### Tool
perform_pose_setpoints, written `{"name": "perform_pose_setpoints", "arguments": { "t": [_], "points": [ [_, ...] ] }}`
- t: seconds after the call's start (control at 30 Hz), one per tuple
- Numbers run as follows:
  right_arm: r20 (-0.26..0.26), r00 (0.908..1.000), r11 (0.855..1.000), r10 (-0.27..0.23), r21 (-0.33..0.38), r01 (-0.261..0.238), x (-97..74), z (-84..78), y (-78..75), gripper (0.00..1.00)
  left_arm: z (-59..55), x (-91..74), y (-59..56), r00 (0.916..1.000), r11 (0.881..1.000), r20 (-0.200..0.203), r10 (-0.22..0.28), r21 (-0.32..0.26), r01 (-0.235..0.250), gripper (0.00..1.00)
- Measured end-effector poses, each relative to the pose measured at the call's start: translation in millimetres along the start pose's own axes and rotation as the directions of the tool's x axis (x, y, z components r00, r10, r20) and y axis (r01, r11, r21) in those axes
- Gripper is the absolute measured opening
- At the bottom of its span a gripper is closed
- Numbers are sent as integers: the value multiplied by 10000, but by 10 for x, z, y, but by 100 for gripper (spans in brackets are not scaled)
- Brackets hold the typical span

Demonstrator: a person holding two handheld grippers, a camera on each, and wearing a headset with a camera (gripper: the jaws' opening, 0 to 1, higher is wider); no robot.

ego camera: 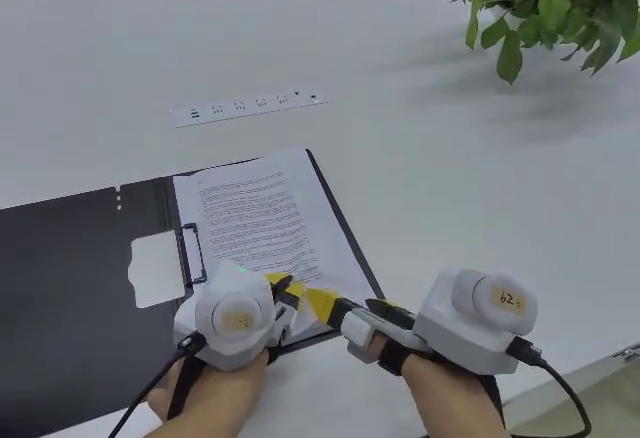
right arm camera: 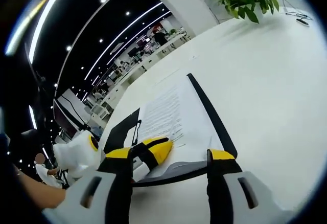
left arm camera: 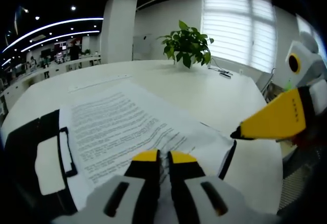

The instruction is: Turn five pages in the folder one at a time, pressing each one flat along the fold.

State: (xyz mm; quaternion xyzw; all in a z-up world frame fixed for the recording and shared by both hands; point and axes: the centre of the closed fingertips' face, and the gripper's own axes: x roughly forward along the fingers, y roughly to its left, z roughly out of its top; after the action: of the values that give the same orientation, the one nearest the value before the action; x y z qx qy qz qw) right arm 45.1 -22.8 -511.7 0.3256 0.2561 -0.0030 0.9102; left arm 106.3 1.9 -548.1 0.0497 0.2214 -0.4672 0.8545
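Observation:
An open black folder (ego camera: 70, 288) lies on the white table, its stack of printed pages (ego camera: 255, 213) on the right half under a black clip (ego camera: 188, 253). At the near edge of the top page (left arm camera: 122, 127), my left gripper (ego camera: 283, 286) (left arm camera: 163, 157) has its yellow-tipped jaws closed together on the sheet. My right gripper (ego camera: 335, 313) (right arm camera: 170, 154) is open and straddles the folder's near right corner (right arm camera: 214, 127), just beside the left one. The right gripper's yellow fingertip (left arm camera: 276, 119) reaches in over that corner.
A potted green plant (ego camera: 560, 3) stands at the far right. A flush socket strip (ego camera: 245, 106) is set in the table (ego camera: 450, 158) beyond the folder. The table's front edge runs just behind my hands.

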Motion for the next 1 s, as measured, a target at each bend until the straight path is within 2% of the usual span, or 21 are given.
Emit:
{"name": "perform_pose_setpoints", "arguments": {
  "t": [0.2,0.4,0.43,0.63,0.77,1.0],
  "points": [
    [-138,9997,9997,-201,136,203,51,-34,-53,54,0,0,-2,10000,10000,12,13,-15,-13,6],
    [-359,9966,9971,-747,94,751,83,-73,-156,43,0,0,0,10000,10000,26,34,-58,-34,6],
    [-439,9939,9948,-1013,-104,1009,82,-81,-197,39,0,-1,-1,10000,10000,29,33,-40,-33,6],
    [-715,9811,9829,-1797,-543,1760,89,-101,-325,24,0,0,0,10000,10000,26,45,-30,-45,6],
    [-830,9725,9748,-2177,-678,2124,78,-101,-400,14,0,0,0,10000,10000,32,56,-44,-56,6],
    [-931,9653,9691,-2440,-591,2393,67,-103,-476,3,0,-1,-3,10000,10000,-4,32,-75,-32,6]
  ]
}}
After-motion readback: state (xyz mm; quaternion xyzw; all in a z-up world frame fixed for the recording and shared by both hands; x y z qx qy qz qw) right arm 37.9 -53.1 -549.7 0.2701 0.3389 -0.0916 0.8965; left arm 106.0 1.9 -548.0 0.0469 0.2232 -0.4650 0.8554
